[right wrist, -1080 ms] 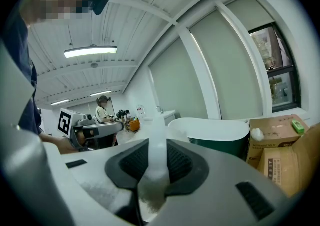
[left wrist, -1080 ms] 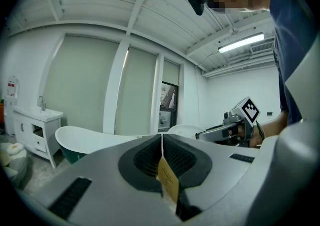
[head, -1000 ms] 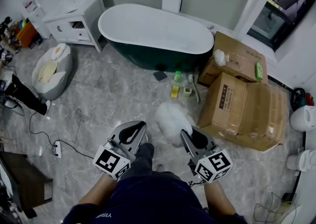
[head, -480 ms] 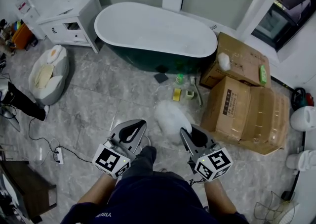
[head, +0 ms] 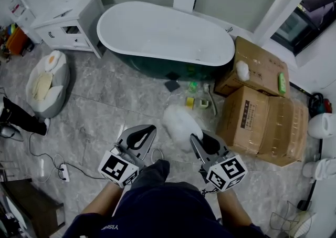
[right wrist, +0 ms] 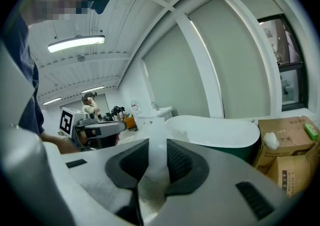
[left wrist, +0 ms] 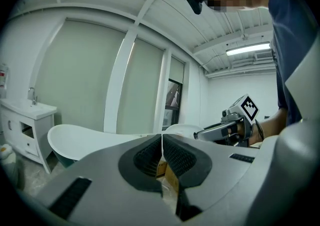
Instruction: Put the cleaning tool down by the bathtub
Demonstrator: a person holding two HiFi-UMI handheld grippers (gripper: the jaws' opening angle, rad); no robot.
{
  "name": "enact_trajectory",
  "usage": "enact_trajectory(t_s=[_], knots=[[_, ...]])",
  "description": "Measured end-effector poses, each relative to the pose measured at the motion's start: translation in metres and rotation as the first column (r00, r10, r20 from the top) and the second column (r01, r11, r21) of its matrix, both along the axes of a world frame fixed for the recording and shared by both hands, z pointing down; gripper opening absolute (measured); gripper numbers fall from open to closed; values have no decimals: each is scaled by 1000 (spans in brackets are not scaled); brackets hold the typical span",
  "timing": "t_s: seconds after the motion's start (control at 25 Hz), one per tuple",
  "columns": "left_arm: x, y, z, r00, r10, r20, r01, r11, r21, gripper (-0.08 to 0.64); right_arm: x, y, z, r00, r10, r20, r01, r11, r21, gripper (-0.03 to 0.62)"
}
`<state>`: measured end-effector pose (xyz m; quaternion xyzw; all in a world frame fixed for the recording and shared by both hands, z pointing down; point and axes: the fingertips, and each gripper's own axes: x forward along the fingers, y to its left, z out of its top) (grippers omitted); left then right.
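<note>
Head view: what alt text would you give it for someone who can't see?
Seen from above, a person's right claw grips a fluffy white cleaning tool over a grey floor; the left claw is shut and empty. Ahead stands a white bathtub with dark green sides, cardboard boxes to its right.

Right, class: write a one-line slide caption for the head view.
Right hand-held gripper holds a fluffy white cleaning tool short of the bathtub; left hand-held gripper shut, empty.
</note>
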<state>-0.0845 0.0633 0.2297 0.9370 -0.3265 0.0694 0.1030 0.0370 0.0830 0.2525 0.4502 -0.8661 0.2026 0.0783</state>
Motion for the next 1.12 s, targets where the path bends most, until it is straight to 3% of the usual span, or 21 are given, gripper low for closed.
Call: enact_trajectory(t_s=[0.48, 1.12], knots=[[-23, -69, 17, 1000, 25, -4, -25, 999, -31, 34, -22, -66, 12, 1000, 24, -20, -24, 999, -31, 86], [-34, -108, 23, 1000, 5, 8, -4, 999, -36, 34, -19, -118, 15, 999, 29, -25, -30, 999, -25, 86]])
